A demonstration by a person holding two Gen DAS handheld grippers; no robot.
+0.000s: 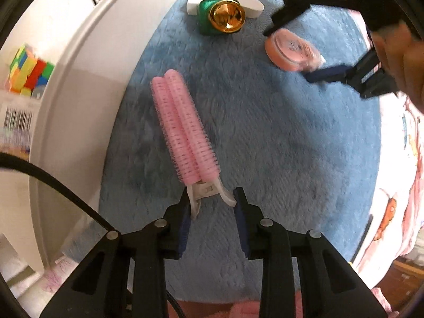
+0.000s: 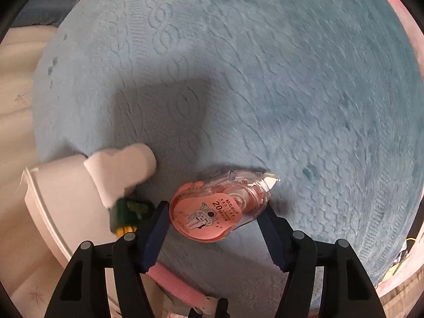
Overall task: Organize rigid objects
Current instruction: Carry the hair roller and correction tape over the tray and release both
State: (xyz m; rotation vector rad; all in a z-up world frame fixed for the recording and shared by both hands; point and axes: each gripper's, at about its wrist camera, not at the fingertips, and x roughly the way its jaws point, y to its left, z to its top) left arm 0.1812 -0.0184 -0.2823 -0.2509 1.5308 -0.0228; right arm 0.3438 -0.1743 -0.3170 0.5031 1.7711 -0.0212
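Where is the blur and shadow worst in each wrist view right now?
Left wrist view: the right gripper and its orange correction tape are motion-smeared; the pink hair roller clip is sharp. Right wrist view: the white foam piece is smeared, and a dark shadow lies on the blue blanket.

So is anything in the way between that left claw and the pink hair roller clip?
Nothing visible. The left gripper already has its fingers closed on the white handle end of the pink hair roller clip, which sticks out over the blue blanket. The white bin stands close by on its left.
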